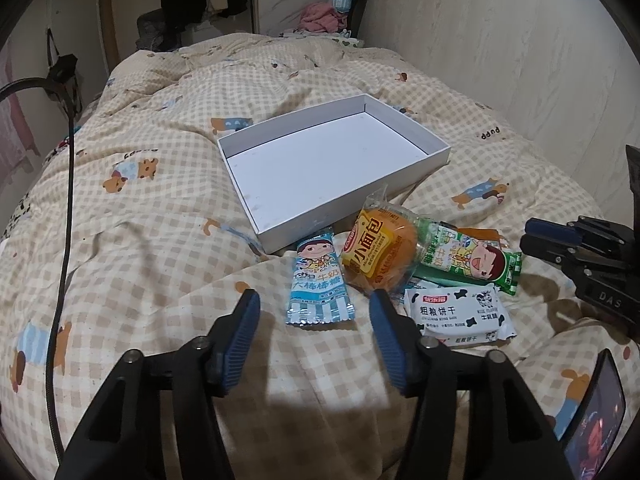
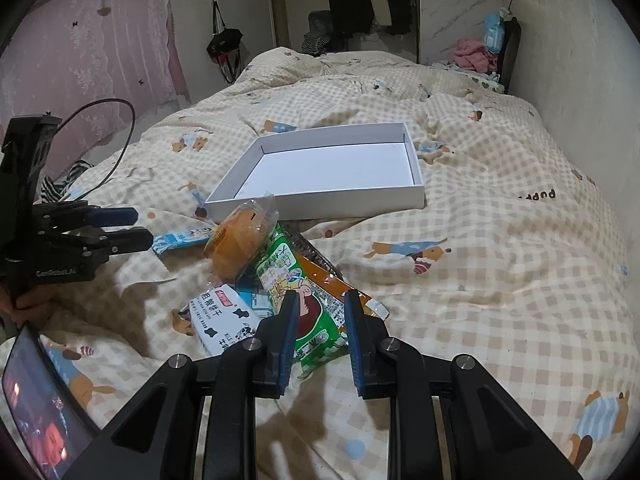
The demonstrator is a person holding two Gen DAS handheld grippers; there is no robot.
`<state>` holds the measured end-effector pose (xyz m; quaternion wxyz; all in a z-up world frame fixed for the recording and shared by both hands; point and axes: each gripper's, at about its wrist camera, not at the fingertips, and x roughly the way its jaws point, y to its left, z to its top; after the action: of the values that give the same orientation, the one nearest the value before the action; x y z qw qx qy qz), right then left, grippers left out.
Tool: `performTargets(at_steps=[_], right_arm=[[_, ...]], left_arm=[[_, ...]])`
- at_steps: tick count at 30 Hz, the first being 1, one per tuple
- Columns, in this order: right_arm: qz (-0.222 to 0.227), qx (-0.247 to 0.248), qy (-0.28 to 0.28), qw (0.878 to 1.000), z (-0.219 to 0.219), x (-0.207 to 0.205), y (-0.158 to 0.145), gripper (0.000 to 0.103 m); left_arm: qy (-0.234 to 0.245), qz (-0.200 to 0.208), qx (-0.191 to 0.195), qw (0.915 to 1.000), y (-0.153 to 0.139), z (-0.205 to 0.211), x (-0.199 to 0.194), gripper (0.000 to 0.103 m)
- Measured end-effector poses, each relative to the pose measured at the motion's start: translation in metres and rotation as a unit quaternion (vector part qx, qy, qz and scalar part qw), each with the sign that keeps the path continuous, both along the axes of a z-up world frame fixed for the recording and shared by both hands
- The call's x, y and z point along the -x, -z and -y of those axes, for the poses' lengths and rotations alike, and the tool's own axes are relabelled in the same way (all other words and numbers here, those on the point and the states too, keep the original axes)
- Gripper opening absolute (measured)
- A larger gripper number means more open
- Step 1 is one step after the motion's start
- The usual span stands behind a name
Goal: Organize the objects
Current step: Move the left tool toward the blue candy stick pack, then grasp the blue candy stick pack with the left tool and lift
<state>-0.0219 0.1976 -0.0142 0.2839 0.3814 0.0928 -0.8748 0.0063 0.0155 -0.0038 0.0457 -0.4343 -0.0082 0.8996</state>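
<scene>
Two grippers over a checked quilt (image 1: 160, 216) with bear prints, covering a bed.

White box (image 1: 400, 114), shallow, open-topped, lies flat on the quilt beyond the snacks. Long axis runs from near-left to far-right in the left wrist view. Nothing inside.

Snack cluster sits just in front of the box's near edge:
- Green wrapper (image 2: 308, 312), long and flat, cartoon face printed on it. In the right wrist view its long axis runs from the bun toward the camera; the near end lies between the right gripper's fingers.
- Orange wrapper (image 2: 340, 280), mostly hidden under the green one, only its edge showing.
- Bun (image 1: 380, 252) in clear plastic with a yellow label, resting on top of the pile, overlapping the green wrapper's far end.
- Blue wrapper (image 1: 318, 280), long axis pointing from the left gripper toward the box, lying flat just left of the bun.
- White biscuit pack (image 1: 456, 312) with black cow patches, nearest item on the right, long axis crosswise.

Left gripper (image 1: 314, 314): fingers spread wide, holding nothing, near end of the blue wrapper between the tips.

Right gripper (image 2: 322, 328): fingers apart, straddling the green wrapper's near end; cannot tell whether the pads touch it.

Phone (image 2: 40, 404), screen lit, at the near corner.
</scene>
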Motion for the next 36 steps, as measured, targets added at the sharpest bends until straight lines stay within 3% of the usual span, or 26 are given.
performTargets(at_steps=[4,6,7,8,20,24,27,33,36], right_arm=[[-0.001,0.005,0.000,1.000,-0.001,0.000,0.000,0.026],[0.000,0.007,-0.002,1.000,-0.001,0.000,0.000,0.058],[0.001,0.008,-0.003,1.000,-0.002,0.000,0.000,0.096],[-0.001,0.014,-0.006,1.000,-0.002,-0.001,0.000,0.103],[0.018,0.015,-0.005,1.000,-0.002,0.005,0.005,0.103],[0.024,0.015,-0.007,1.000,-0.002,0.006,0.005,0.103],[0.029,0.015,-0.008,0.999,-0.002,0.008,0.006,0.103],[0.028,0.016,-0.007,0.999,-0.002,0.007,0.006,0.103],[0.031,0.019,-0.007,0.999,-0.003,0.008,0.007,0.103]], left_arm=[[-0.012,0.002,-0.002,0.9999,0.000,-0.001,0.000,0.068],[-0.012,0.004,-0.002,0.9999,0.001,-0.001,0.001,0.072],[-0.012,0.005,-0.002,0.9999,0.001,0.000,0.001,0.075],[-0.011,0.006,-0.002,0.9999,0.001,-0.001,0.002,0.077],[0.008,0.039,-0.024,0.9989,0.010,-0.001,0.007,0.087],[0.020,0.046,-0.084,0.9952,0.007,0.009,0.008,0.097],[0.026,0.054,-0.118,0.9912,0.000,0.015,0.011,0.098],[0.012,0.082,-0.128,0.9883,-0.015,0.023,0.023,0.099],[-0.001,0.103,-0.111,0.9885,-0.012,0.026,0.032,0.099]])
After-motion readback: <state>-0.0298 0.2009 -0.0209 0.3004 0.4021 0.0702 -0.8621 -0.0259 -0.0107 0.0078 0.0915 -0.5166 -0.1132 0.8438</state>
